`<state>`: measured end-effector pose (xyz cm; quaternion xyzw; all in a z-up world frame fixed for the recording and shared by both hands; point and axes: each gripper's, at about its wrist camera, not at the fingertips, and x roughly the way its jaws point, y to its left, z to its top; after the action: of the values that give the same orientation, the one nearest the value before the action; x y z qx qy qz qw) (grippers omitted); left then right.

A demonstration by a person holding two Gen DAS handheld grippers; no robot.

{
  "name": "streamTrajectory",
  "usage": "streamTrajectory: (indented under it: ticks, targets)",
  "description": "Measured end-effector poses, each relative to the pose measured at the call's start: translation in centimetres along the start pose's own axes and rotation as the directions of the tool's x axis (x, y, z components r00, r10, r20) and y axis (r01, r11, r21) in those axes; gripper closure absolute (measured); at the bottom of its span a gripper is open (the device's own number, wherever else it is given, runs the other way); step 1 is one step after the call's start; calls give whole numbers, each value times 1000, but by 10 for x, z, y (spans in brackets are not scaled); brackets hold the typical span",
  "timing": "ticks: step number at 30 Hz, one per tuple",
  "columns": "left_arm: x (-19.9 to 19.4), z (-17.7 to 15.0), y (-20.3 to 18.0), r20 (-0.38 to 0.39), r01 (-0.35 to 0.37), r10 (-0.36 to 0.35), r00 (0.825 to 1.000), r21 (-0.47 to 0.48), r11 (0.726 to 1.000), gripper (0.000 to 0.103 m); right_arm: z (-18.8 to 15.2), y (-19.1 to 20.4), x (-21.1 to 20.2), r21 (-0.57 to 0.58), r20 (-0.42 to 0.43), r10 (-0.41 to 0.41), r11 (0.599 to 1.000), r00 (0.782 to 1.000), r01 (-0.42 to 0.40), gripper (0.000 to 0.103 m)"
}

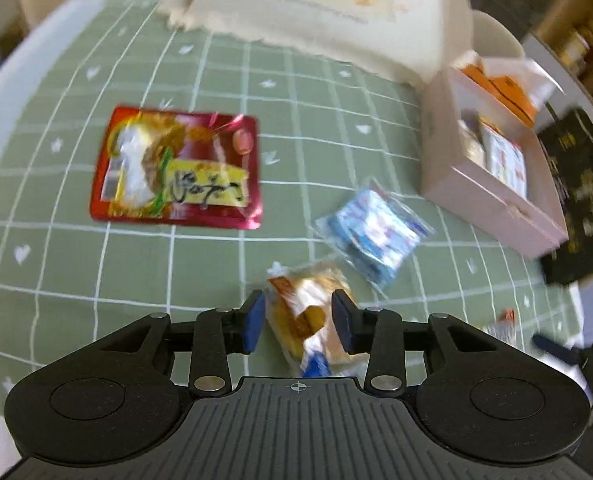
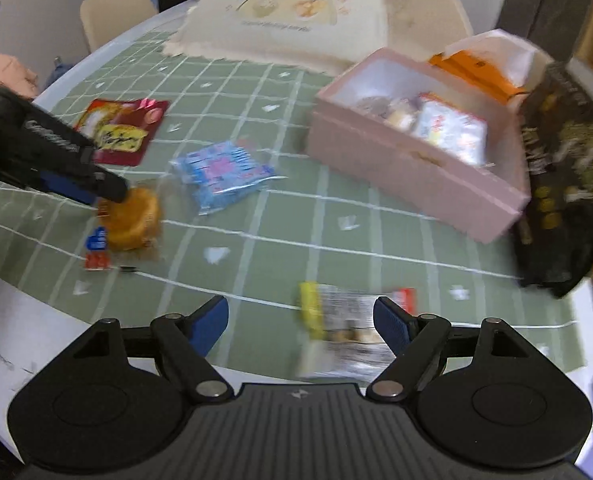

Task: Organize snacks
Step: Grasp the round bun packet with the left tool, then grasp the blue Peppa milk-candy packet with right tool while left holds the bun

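A wrapped golden cake (image 1: 308,320) lies on the green checked cloth between the blue pads of my left gripper (image 1: 298,316), which stands open; a thin gap shows at the left pad. The right wrist view shows the same cake (image 2: 132,220) under the left gripper's fingertips (image 2: 112,192). My right gripper (image 2: 300,320) is open above a small silver packet (image 2: 344,336) with yellow and red ends, which lies close to the right finger. A blue-and-white packet (image 1: 376,232) (image 2: 220,172) and a red foil packet (image 1: 176,168) (image 2: 120,132) lie flat on the cloth.
A pink box (image 1: 488,200) (image 2: 408,168) holding several snacks stands at the right. A black bag (image 1: 580,200) (image 2: 564,176) leans beside it. A cream printed bag (image 1: 316,12) (image 2: 284,12) sits at the back. The table's rounded edge runs near both grippers.
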<state>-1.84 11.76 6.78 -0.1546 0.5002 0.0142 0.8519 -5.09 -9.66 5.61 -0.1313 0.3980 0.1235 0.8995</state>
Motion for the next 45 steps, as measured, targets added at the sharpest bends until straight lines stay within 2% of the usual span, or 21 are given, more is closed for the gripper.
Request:
streamTrajectory:
  ticks: [3,5,7,8,9,10,11,13,16,18,21,25,28,31,33,37,42,43,45]
  targets:
    - [2,-11,-31,16,-72,70,997,135,988,60,-2,-25,-2,71,12,-23,997,1000,22,23]
    - [14,-17,-51,37,-173,169,985,232,957,54,-6,-44,-2,128,14,-15,992,1000,13,23]
    - [25,-22,-66,48,-221,217,975,275,936,35,-11,-56,-2,153,18,-6,988,1000,3,23]
    - [30,-23,-70,43,-227,224,974,285,931,28,-14,-60,-2,160,22,-4,987,1000,1,23]
    - [34,-24,-74,35,-220,219,975,293,931,16,-17,-64,-2,163,26,0,987,1000,-4,23]
    - [34,-26,-73,32,-206,206,978,296,933,14,-19,-66,-1,162,29,5,987,1000,-9,23]
    - [33,-27,-72,34,-196,195,980,287,938,14,-21,-67,0,160,30,7,987,1000,-11,23]
    - [25,-26,-64,53,-188,180,982,236,953,23,-24,-67,3,159,33,14,987,999,-19,23]
    - [14,-21,-43,86,-247,236,968,152,957,25,-25,-63,6,167,39,41,985,998,-47,23]
    - [17,-16,-32,39,-236,233,972,116,965,25,-26,-59,7,168,39,56,984,998,-62,23]
    - [18,-14,-23,0,-172,172,985,67,983,26,-34,-62,-3,190,35,89,977,995,-94,23]
    - [26,-12,-20,-3,-135,136,991,74,988,26,-52,-66,-13,182,-6,122,976,993,-118,23]
    - [29,-12,-21,34,-141,139,990,103,985,36,-51,-56,-10,160,-39,92,984,995,-85,23]
    - [24,-14,-11,29,-99,97,995,110,989,41,-29,-45,-5,227,-20,116,968,993,-108,23]
    - [18,-19,-4,29,-111,108,994,135,985,41,-9,-35,5,294,-28,129,949,991,-115,23]
    - [5,-29,17,24,-106,104,994,154,982,41,29,-8,31,393,-13,235,895,972,-211,22]
    - [-1,-32,38,12,-55,54,998,178,983,42,75,26,82,478,-76,214,865,974,-152,22]
    - [-1,-32,40,11,-44,42,999,181,982,42,82,33,92,492,-101,203,861,974,-128,16]
    - [-1,-31,41,9,-29,28,1000,195,980,42,96,46,99,486,-87,171,867,981,-108,16]
